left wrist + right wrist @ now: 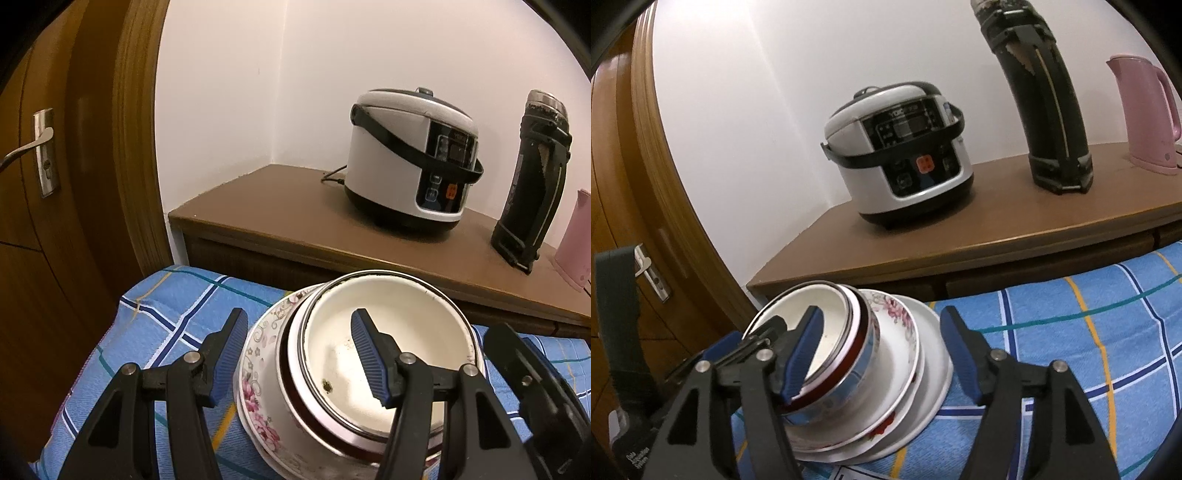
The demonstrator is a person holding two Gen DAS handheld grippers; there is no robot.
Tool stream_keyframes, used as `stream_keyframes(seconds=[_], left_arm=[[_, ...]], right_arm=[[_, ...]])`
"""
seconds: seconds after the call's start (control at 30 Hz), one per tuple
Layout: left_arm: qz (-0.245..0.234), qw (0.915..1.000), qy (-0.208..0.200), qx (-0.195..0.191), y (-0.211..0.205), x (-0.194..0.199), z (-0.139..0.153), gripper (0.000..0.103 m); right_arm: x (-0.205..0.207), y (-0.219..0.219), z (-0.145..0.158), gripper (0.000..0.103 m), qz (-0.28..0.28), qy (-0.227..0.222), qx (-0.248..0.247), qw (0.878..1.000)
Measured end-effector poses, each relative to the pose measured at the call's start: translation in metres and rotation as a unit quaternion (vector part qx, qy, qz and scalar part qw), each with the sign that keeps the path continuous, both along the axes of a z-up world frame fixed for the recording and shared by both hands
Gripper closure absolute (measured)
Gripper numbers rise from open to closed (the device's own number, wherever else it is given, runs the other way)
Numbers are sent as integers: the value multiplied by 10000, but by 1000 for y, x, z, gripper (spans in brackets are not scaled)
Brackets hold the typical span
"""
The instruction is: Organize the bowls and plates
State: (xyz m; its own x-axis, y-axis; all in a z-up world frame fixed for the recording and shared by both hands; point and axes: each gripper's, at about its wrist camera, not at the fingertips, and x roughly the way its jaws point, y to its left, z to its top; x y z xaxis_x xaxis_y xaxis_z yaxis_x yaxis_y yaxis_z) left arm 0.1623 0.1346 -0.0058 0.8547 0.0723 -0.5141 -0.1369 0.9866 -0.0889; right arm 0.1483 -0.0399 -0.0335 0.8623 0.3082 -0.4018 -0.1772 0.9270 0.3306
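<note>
A stack of dishes stands on a blue checked cloth (166, 314). On top is a white enamel bowl (399, 332) with a metal rim, nested in a dark-banded bowl. Below them are a floral bowl (258, 369) and a white plate (938, 354). My left gripper (297, 313) is open and straddles the stack's left side, with one finger inside the enamel bowl and the other outside the floral rim. My right gripper (881, 309) is open and straddles the right side. Its left finger is inside the enamel bowl (827, 325), and its right finger is just beyond the plate's edge. Neither gripper's pads press on the bowl wall.
Behind the cloth is a brown cabinet top (280, 206). It holds a white rice cooker (410, 155), a worn black thermos (532, 177) and a pink kettle (1141, 114). A wooden door (74, 166) with a metal handle stands at the left. The cloth (1071, 332) stretches out to the right of the stack.
</note>
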Motion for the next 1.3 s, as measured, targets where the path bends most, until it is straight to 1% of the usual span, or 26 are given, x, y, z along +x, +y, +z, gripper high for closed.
stream_keyframes(seconds=[0.13,0.17,0.2,0.3,0.4,0.47,0.63,0.77,0.93,1.07,1.3], left_arm=[[106,9997,-199,-23,5,-11,1,42],[131,9996,-256,-9,6,-14,2,41],[163,9993,-340,28,7,-17,3,38],[367,9982,-461,99,12,-25,4,34],[410,9981,-457,-94,18,-30,2,34],[408,9980,-452,-146,19,-31,0,34],[412,9979,-468,171,10,-29,0,34],[412,9982,-396,164,11,-29,-3,34],[415,9981,-423,167,10,-32,-2,34],[384,9981,-470,130,8,-38,-1,34],[379,9980,-510,60,9,-52,4,33]], right_arm=[[-11,-2,3,25,-42,-207,17,9998],[-15,-3,4,23,-59,-268,14,9996],[-18,-3,5,23,-73,-336,-1,9994],[-25,-3,7,21,-92,-443,-62,9990],[-32,-3,7,20,-90,-510,-124,9986],[-35,-4,7,19,-115,-570,-168,9982],[-45,-2,8,19,-242,-846,-343,9955],[-48,1,9,13,-269,-1021,-476,9933],[-50,2,10,12,-243,-1064,-531,9926],[-54,-2,10,7,-315,-1127,-502,9919],[-62,-2,12,7,-238,-1231,-512,9908]])
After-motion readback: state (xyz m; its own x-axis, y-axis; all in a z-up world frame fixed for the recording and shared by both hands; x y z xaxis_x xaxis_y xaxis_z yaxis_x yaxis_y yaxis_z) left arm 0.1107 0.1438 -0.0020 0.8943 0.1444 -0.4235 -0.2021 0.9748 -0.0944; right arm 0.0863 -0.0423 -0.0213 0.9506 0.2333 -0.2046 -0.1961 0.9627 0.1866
